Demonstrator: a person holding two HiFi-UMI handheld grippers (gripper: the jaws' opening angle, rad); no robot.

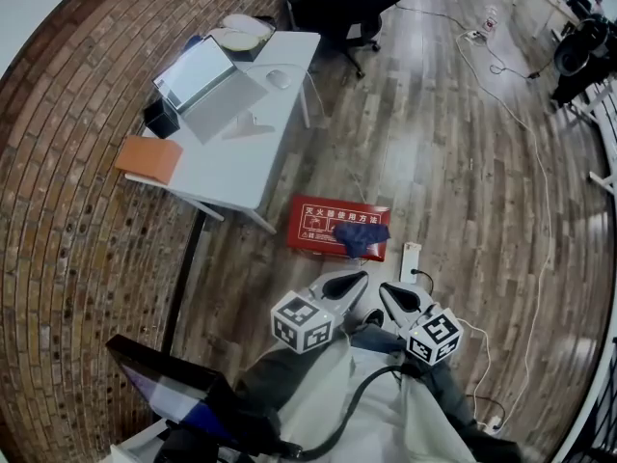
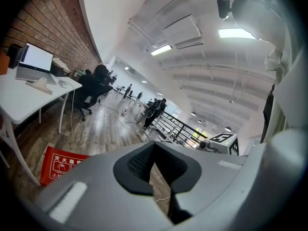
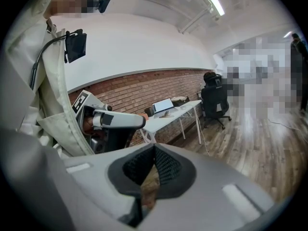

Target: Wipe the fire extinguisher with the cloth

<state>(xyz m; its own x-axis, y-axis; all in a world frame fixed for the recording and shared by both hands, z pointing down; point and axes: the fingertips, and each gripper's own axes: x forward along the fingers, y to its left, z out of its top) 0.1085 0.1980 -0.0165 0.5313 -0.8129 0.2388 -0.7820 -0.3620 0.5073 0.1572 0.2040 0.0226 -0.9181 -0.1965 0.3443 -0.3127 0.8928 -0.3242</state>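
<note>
L gripper point(image 1: 347, 284) is hanging low in front of the person, just above their lap, pointing fwd toward the floor point(image 1: 453, 162). Its jaws are clenched together w/ nothing btwn them, and in the left gripper view the dark pads point(image 2: 139, 163) are meeting at the tips. R gripper point(image 1: 399, 299) is sitting just beside it, likewise clenched shut and empty, w/ its pads point(image 3: 166, 167) pressing on each other in the right gripper view. The two grippers are angling slightly toward each other, each w/ its marker cube point(image 1: 302, 322) at the rear.

The fire extinguisher box point(image 1: 323, 222), red w/ white print, is lying flat on the wood floor just ahead of both grippers, apart from them. The dark blue cloth point(image 1: 362, 237) is lying crumpled on the box's right end, hanging a bit over the near edge. Neither gripper is touching cloth or box.

Behind the box a white worktop point(image 1: 241, 162) is standing along the brick wall point(image 1: 58, 258), carrying an open laptop point(image 1: 198, 75), an orange notebook point(image 1: 149, 158) and a mouse point(image 1: 279, 78). A black office chair point(image 1: 342, 8) is standing past its far end. A thin cable point(image 1: 540, 191) is trailing across the floor at right.
</note>
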